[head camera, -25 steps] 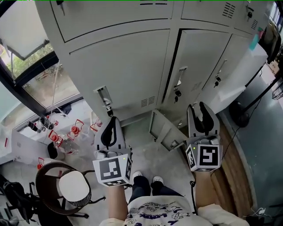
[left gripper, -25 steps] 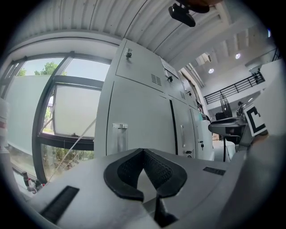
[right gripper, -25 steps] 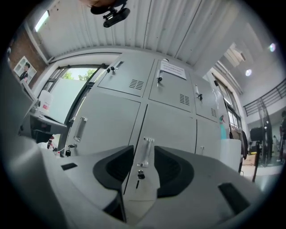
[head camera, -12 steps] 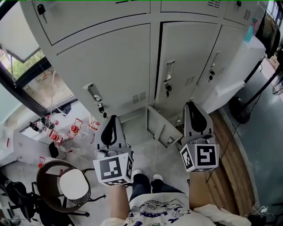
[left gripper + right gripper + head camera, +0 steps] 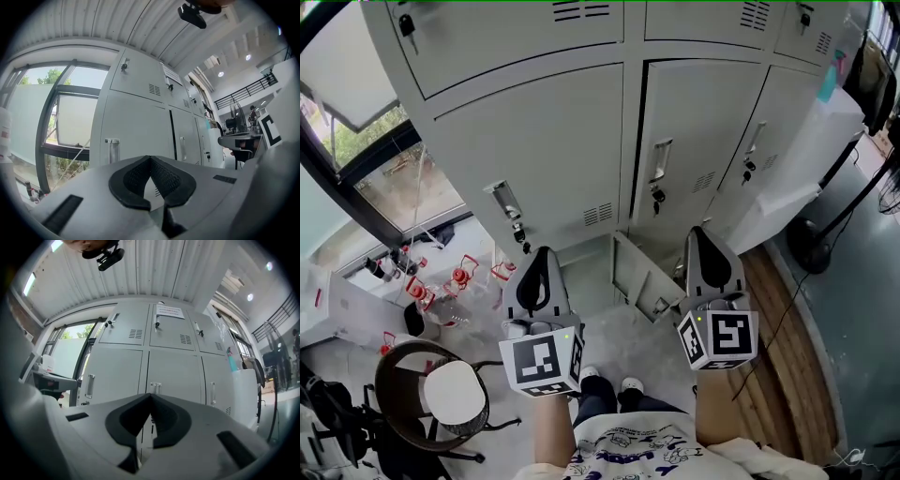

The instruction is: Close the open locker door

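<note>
No legible text found. White paper notice [image 5: 168,311] on upper grey metal locker door [image 5: 172,336]: print too small. Black-and-white square markers [image 5: 541,360] on white hand-held cubes [image 5: 719,316] (patterns only, no letters). Blue print on white shirt [image 5: 623,452]: unreadable.

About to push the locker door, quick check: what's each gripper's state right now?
Left gripper: jaws closed, holding nothing.
Right gripper: jaws have just closed, holding nothing.
</note>
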`<action>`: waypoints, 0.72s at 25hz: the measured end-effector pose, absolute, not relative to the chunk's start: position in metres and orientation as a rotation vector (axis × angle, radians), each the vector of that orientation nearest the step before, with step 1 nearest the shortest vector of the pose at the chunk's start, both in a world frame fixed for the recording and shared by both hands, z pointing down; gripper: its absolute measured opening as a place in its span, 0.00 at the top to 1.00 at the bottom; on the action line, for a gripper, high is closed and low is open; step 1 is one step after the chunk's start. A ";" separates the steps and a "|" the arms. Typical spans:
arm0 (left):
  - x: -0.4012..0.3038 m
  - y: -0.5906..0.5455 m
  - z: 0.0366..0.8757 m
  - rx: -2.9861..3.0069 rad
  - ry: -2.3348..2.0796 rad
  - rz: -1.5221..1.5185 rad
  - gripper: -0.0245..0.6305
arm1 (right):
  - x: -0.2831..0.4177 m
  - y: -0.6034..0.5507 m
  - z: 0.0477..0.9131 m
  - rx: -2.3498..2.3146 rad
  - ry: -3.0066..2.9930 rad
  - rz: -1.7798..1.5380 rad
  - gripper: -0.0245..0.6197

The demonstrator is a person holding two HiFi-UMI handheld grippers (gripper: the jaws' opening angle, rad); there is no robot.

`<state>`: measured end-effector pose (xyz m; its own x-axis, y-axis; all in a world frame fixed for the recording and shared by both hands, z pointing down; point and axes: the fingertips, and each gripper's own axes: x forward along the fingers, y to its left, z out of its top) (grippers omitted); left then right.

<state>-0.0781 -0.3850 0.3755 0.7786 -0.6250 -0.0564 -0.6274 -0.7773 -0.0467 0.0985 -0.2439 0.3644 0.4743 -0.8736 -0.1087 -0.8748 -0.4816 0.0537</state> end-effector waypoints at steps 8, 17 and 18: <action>-0.078 -0.383 0.372 -2.910 1.012 0.071 0.96 | 0.091 -0.247 0.363 -2.678 1.606 0.182 0.97; -0.078 -0.384 0.368 -2.919 1.009 0.088 0.96 | 0.091 -0.246 0.364 -2.685 1.592 0.171 0.97; -0.078 -0.383 0.368 -2.919 1.008 0.089 0.96 | 0.091 -0.245 0.364 -2.687 1.591 0.170 0.97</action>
<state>-0.0779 -0.3832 0.3679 0.7858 -0.6143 -0.0714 -0.6173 -0.7861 -0.0302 0.0909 -0.2455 0.3642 0.4764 -0.8735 -0.1008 -0.8750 -0.4822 0.0433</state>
